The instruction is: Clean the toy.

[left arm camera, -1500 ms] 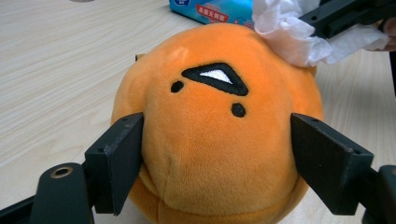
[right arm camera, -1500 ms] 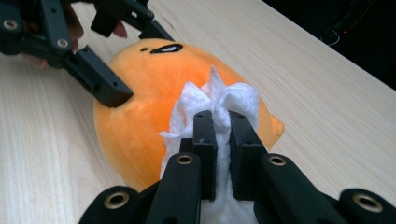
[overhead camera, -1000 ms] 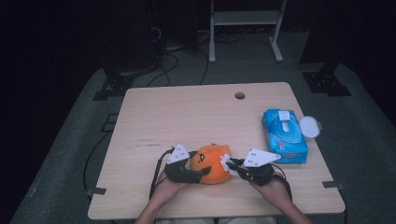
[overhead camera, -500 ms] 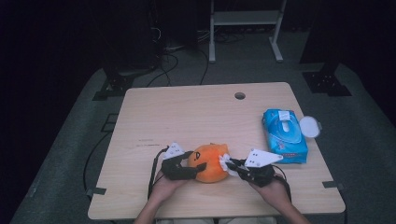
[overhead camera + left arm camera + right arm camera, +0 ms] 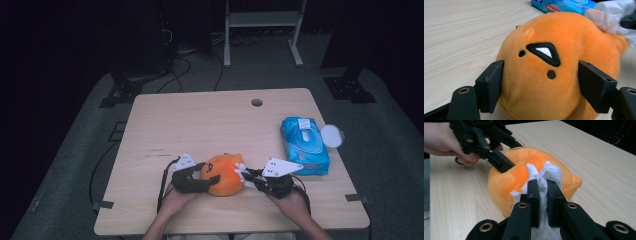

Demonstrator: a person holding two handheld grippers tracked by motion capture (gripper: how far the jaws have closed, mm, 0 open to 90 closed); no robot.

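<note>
My left gripper's [image 5: 541, 82] fingers [image 5: 490, 85] have just been closing and now squeeze the sides of the round orange plush toy [image 5: 224, 173] at the worktop's [image 5: 200, 120] near edge, its stitched black triangular eye facing me. My right gripper's [image 5: 543, 192] fingers pinch a crumpled white tissue [image 5: 549, 173] against the toy's fuzzy far side. To the right lies a glossy blue wet-wipe pack [image 5: 304, 145], its print unreadable.

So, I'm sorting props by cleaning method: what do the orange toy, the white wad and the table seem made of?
Orange toy: plush fabric, short matte pile, embroidered black marks; it dents between the left gripper's jaws.
White wad: probably tissue or a wipe; soft, crumpled, matte.
Table: light wood-grain top, smooth; likely laminate, possibly real wood.
</note>
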